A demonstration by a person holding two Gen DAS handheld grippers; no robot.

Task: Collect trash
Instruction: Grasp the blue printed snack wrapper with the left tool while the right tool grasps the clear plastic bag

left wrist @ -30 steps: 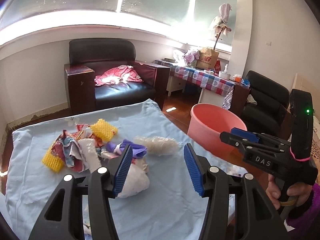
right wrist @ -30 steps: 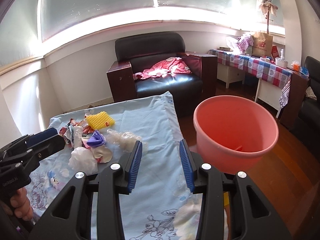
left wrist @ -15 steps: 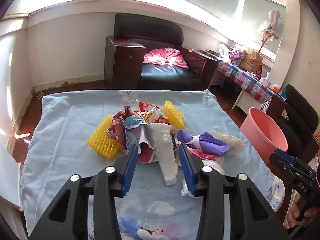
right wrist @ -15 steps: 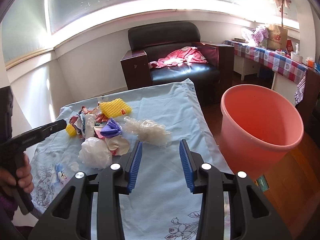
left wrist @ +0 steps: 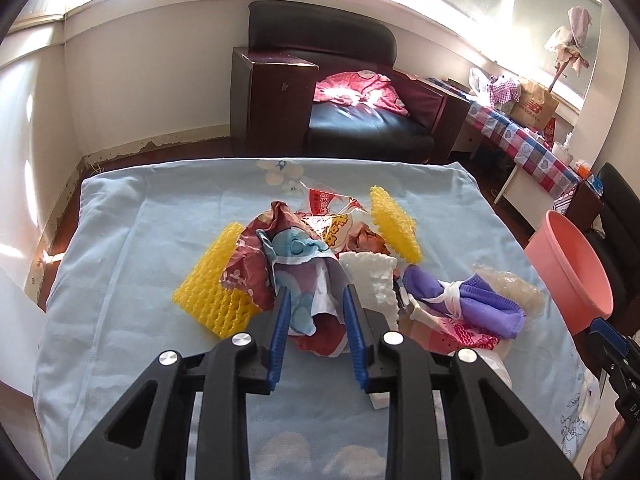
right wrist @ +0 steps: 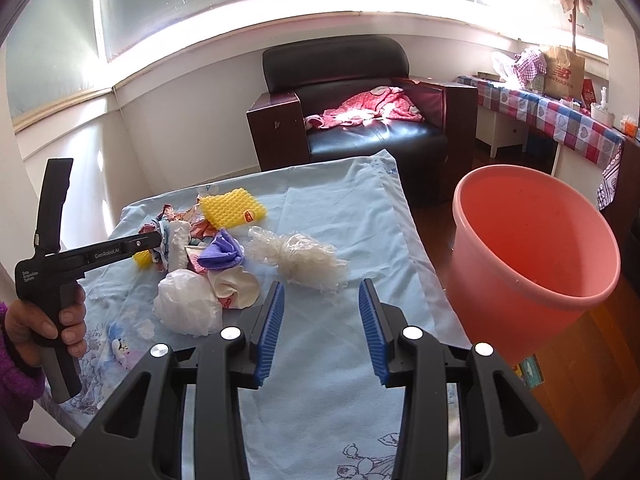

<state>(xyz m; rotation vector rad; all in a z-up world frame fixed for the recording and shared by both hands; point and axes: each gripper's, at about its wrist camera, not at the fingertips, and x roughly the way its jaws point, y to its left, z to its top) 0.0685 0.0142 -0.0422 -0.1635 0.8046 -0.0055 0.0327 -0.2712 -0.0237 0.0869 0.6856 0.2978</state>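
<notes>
Trash pile [left wrist: 320, 264] sits mid-bedsheet [left wrist: 132, 240], pink bucket [right wrist: 532, 248] just off its edge and empty only per right view, left gripper [left wrist: 316, 312] half-closed straddling crumpled wrapper [left wrist: 304, 280], right gripper [right wrist: 322, 312] wide, empty.

A home's living room: a black leather armchair [right wrist: 360, 96] with pink clothing [right wrist: 372, 108], a checkered-cloth side table [right wrist: 560, 116], and wooden flooring [right wrist: 580, 360].

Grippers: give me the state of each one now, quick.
Left gripper: open, jaws either side of the crumpled wrapper, not shut on it.
Right gripper: open, empty, over the blue sheet.
</notes>
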